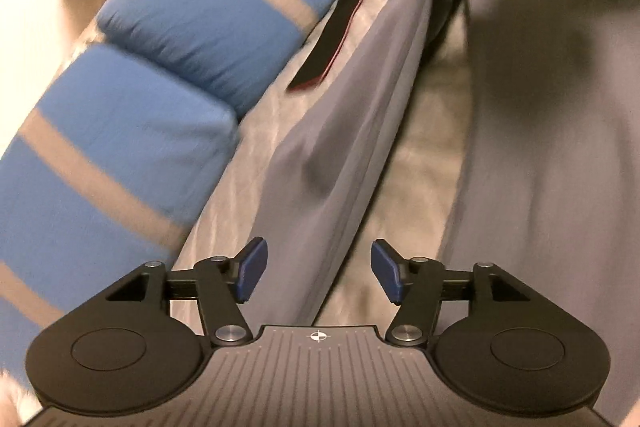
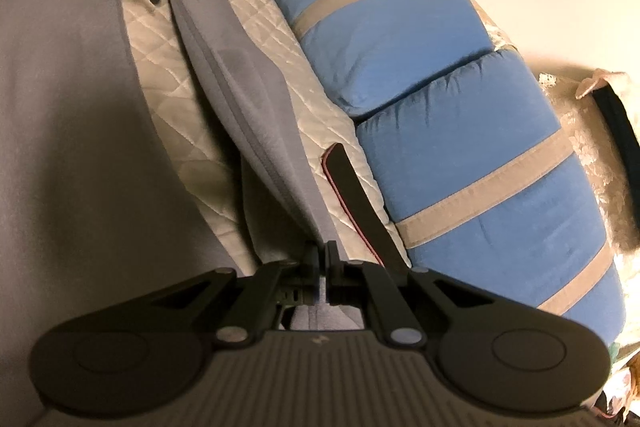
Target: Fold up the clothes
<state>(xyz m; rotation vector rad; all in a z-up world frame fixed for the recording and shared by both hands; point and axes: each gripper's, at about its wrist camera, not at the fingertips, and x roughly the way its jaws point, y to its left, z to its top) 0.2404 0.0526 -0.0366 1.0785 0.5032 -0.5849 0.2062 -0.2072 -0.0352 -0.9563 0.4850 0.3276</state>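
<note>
A: Left gripper (image 1: 319, 269)?
B: Jaws wide apart, holding nothing, above the grey garment (image 1: 352, 131) mid-frame.
A: Right gripper (image 2: 324, 267)?
B: Pinched closed on the grey garment's edge, bottom centre. Garment runs toward upper left across the quilted cover (image 2: 256, 7); blue striped pillows (image 2: 400, 39) on the right.

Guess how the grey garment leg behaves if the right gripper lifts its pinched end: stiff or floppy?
Likely floppy: the grey garment leg already sags in soft folds over the quilted cover. Probably light, since the right gripper holds it by a thin pinch. The unheld length would likely drape and drag, as the left gripper is open.
</note>
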